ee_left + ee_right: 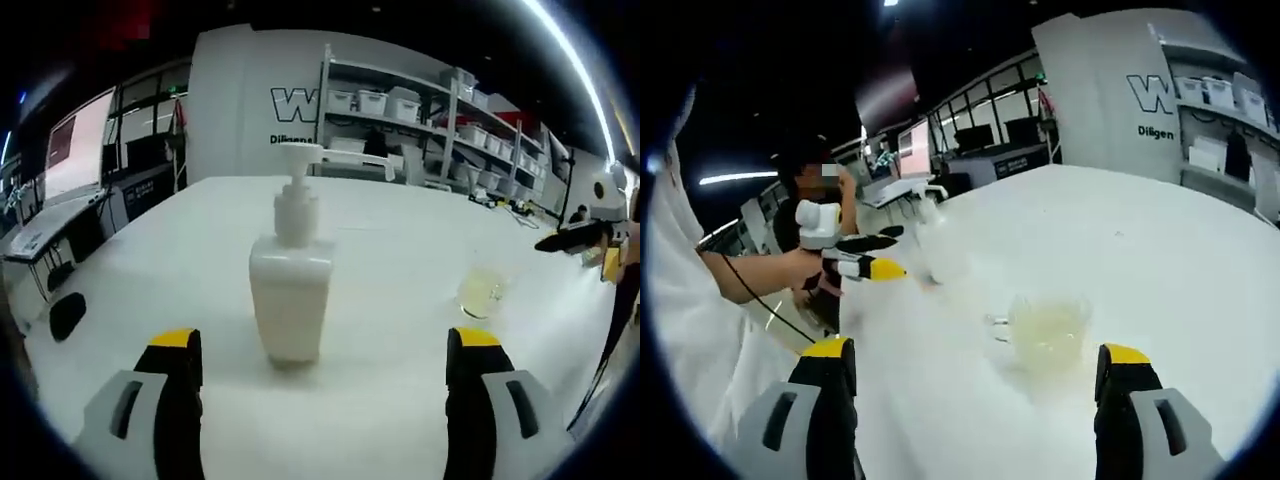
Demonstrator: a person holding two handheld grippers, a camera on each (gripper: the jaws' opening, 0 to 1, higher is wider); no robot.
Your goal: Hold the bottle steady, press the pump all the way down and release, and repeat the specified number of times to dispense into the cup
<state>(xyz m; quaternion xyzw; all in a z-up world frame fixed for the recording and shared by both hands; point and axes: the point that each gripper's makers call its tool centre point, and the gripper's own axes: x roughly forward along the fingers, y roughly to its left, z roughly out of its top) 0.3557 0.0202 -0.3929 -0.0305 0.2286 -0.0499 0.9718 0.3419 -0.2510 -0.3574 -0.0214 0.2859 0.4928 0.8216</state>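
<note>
Left hand-held gripper [320, 385]: jaws spread wide, yellow-tipped, nothing btwn them, low over the white counter [400, 300]. White pump bottle [291, 290] stands upright on the counter just ahead, centred in the gap but not touched; pump head [300, 153] up, spout pointing to view right. Clear glass cup [482, 292] w/ pale yellowish liquid sits on the counter to the right of the bottle, apart from it. Right hand-held gripper [570, 238] shows at the right edge, off the bottle.

Right gripper view: right hand-held gripper [975, 385] jaws also spread, empty, w/ the cup [1048, 332] just ahead btwn them. Bottle [937, 240] further back, blurred. Bkgd: shelving w/ storage bins [400, 105].
</note>
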